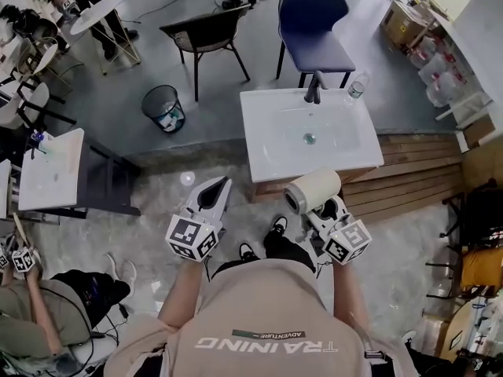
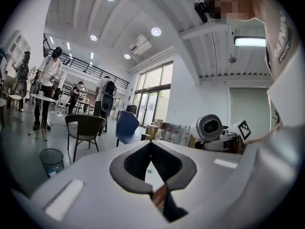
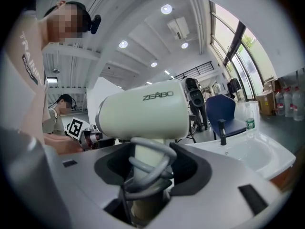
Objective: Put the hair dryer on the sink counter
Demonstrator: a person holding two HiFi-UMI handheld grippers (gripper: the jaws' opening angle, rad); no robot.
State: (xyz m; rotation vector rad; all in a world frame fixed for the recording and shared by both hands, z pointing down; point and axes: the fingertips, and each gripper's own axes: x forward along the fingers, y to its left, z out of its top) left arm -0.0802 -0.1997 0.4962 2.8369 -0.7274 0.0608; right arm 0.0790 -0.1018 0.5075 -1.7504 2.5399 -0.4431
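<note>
A cream hair dryer (image 1: 312,190) with a grey cord wound round its handle is held upright in my right gripper (image 1: 323,210), which is shut on the handle. It hangs in front of the near edge of the white sink counter (image 1: 267,151), above the floor. In the right gripper view the hair dryer (image 3: 143,110) fills the middle, and my right gripper (image 3: 147,170) clamps the handle. The sink counter (image 3: 267,162) lies to the right there. My left gripper (image 1: 222,184) is shut and holds nothing. In its own view the left gripper (image 2: 151,143) has its tips touching, and the hair dryer (image 2: 209,127) shows at the right.
A black faucet (image 1: 314,89) and a plastic bottle (image 1: 356,86) stand at the counter's back. Behind it are a black chair (image 1: 206,31) and a blue chair (image 1: 314,22). A bin (image 1: 163,107) and a small white table (image 1: 51,170) stand left; wooden steps (image 1: 416,171) lie right.
</note>
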